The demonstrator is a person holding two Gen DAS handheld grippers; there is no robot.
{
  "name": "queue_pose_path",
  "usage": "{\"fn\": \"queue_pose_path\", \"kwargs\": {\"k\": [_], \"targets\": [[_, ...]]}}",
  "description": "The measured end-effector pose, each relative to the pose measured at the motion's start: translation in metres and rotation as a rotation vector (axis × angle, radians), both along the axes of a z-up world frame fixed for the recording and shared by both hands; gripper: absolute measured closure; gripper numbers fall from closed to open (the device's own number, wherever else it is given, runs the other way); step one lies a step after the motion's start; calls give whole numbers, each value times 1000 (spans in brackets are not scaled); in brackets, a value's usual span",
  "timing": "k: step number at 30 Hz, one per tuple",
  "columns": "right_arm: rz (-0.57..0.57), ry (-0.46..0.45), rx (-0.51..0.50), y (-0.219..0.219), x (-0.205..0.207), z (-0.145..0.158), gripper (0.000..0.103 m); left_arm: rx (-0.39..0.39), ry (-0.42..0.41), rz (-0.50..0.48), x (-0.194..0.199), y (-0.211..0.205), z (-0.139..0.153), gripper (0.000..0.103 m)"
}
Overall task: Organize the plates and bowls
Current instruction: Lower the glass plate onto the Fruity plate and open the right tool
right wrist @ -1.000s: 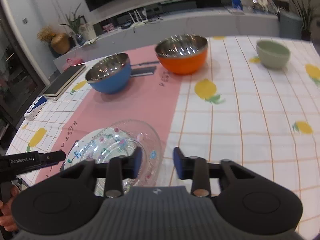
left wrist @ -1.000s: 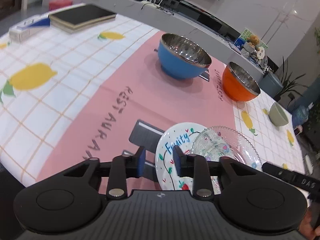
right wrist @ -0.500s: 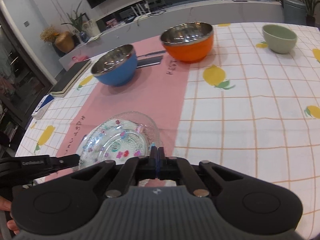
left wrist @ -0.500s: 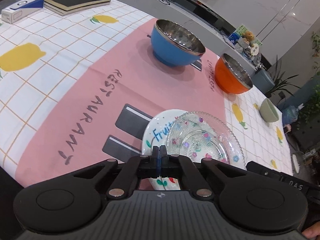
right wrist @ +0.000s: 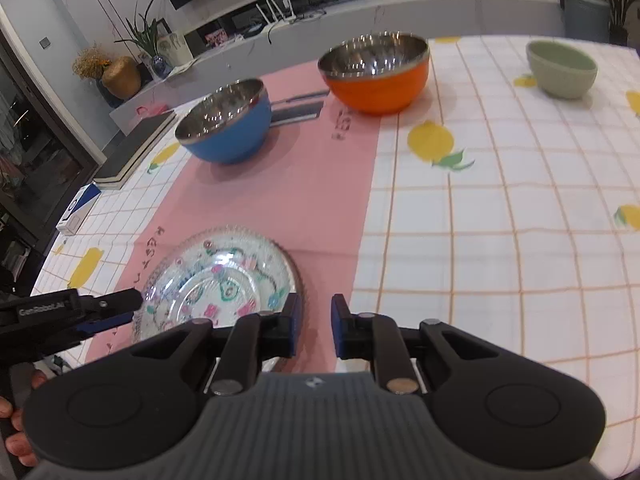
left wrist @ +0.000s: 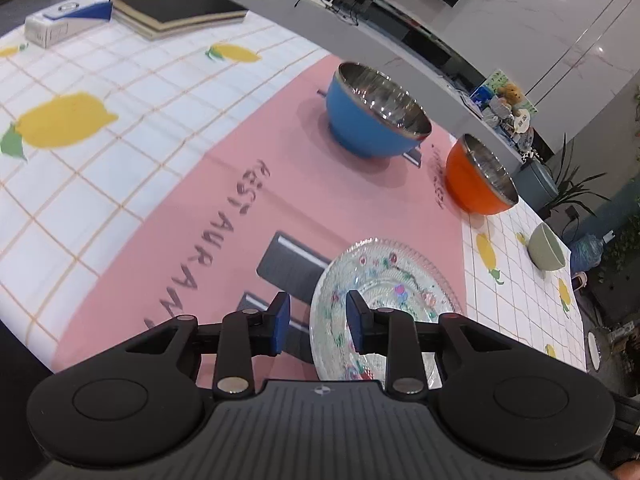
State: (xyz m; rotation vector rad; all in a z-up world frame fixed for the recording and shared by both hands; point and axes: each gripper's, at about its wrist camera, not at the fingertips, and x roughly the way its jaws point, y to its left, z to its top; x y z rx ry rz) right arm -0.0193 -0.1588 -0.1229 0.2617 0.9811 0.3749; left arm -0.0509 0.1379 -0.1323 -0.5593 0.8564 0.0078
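Note:
A clear glass plate (left wrist: 384, 284) with coloured flower marks lies on top of a white printed plate at the near end of the pink runner; it also shows in the right wrist view (right wrist: 224, 276). My left gripper (left wrist: 316, 322) is open and empty at the plate's near left rim. My right gripper (right wrist: 314, 330) is open and empty at the plate's near right rim. A blue steel bowl (left wrist: 376, 114) (right wrist: 226, 120), an orange steel bowl (left wrist: 478, 178) (right wrist: 376, 70) and a small green bowl (left wrist: 546, 246) (right wrist: 562, 68) stand farther back.
The table carries a lemon-print checked cloth (right wrist: 500, 200) with a pink runner (left wrist: 240, 184). A black book (left wrist: 176, 4) and a blue-white box (left wrist: 64, 24) lie at the far left corner. The left gripper's body (right wrist: 60, 312) shows beside the plates.
Both grippers were shut half a second ago and are open now. The glass plate has shifted over the white plate and now covers it.

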Motion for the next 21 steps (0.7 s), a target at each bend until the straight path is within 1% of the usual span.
{"fn": "queue_pose_path", "kwargs": {"k": [3,5,7,9,13,15,18,21], "targets": [[18,5,6,5,-1,-2,87,-2,6,-4,0,-2,-2,69],[22,16,13,7,-2,-3,87,-6,8,-6,0,-2,-2,72],[24,32,23,8,0,-5,85,-9,14,-7,2,-3,-3,83],[25,42,31,9,0,-6,82,-3,25,-7,3,-5,-5,87],[37,42,30,12,-1,-7,82,16,20,-6,2,-8,-5,87],[40,49,30,14,-1,-8,82,47,21,-18,2,-12,-3,87],[45,58,21,16,0,-11,82,131,28,-44,4,-23,2,85],[52,54,16,17,-1,-11,83,192,31,-62,5,-32,4,83]]}}
